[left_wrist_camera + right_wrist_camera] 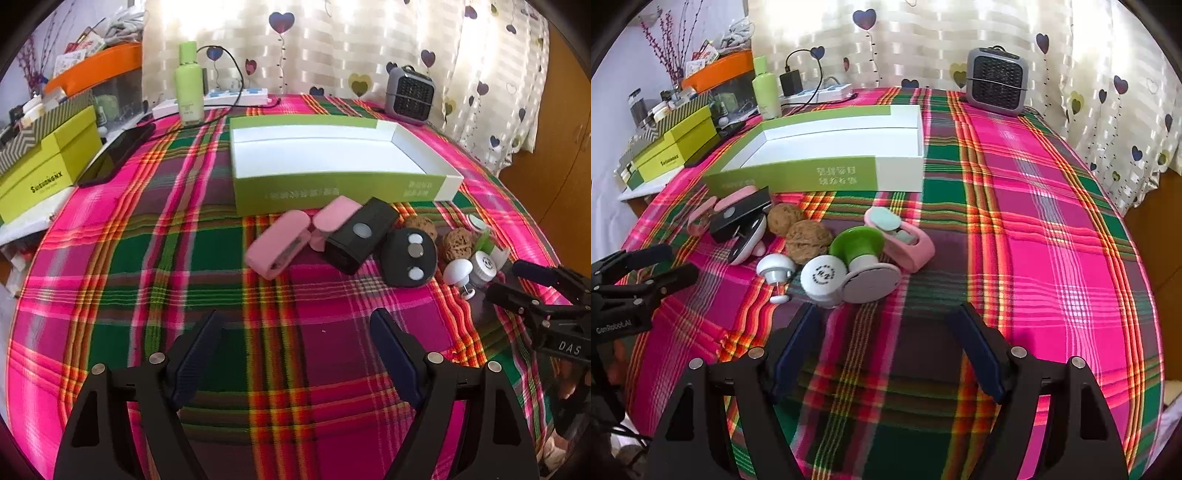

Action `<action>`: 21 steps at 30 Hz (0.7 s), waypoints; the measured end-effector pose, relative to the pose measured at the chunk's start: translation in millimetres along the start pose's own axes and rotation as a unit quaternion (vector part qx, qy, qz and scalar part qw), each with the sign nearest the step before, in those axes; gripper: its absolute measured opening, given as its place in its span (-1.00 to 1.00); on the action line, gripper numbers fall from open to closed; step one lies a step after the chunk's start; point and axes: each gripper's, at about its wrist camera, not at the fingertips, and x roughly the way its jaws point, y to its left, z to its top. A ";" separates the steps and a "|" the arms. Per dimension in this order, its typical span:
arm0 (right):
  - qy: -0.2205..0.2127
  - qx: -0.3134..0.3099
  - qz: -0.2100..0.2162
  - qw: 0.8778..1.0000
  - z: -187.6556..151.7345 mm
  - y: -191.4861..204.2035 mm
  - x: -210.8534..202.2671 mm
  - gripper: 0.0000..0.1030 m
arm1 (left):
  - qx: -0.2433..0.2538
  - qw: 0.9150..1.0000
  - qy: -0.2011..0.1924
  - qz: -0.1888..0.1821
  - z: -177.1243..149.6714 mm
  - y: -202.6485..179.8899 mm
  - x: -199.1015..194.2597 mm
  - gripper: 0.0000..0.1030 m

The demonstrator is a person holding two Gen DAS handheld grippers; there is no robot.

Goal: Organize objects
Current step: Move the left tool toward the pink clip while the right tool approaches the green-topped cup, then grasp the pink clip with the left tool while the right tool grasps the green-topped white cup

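- covering the whole table, a plaid cloth (129,258) in pink, green and red is lying flat under everything.
- a long shallow box (332,192), green outside and white inside, is sitting open and empty toward the back of the cloth, just behind the small things.
- a grey heater (995,81) is standing at the back edge by the heart-print curtain (1108,92), well apart from the box.
- yellow-green boxes (48,166) are stacking up off the left side, with a dark phone (118,155) lying beside them and a green bottle (189,85) standing near a power strip (229,98).
- the left claw (297,325) is hanging low over bare cloth, jaws spread wide and holding nothing.
- the right claw (886,317) is likewise gaping wide and gripping nothing, its left finger just beside the white jar (823,277).
- a pink clip (280,240) and a black clip (360,236) are lying touching each other just in front of the box, with a black oval piece (410,256) beside them.
- two walnuts (798,229) are sitting next to each other between the clips and a green-and-white knob (864,262).
- a pink holder (905,240) is lying behind that knob, touching it.
- a small white knob (775,269) is resting just left of the jar.
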 end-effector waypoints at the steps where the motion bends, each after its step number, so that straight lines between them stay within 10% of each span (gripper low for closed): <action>1: -0.003 0.001 0.003 1.000 0.5 -1.5 -0.5 0.43 | -0.001 1.000 -0.001 -0.001 0.4 1.7 -0.4 0.60; 21: -0.037 0.008 0.040 0.998 17.2 -13.0 -1.5 -0.07 | -0.013 1.000 -0.018 -0.003 24.9 26.8 7.3 0.53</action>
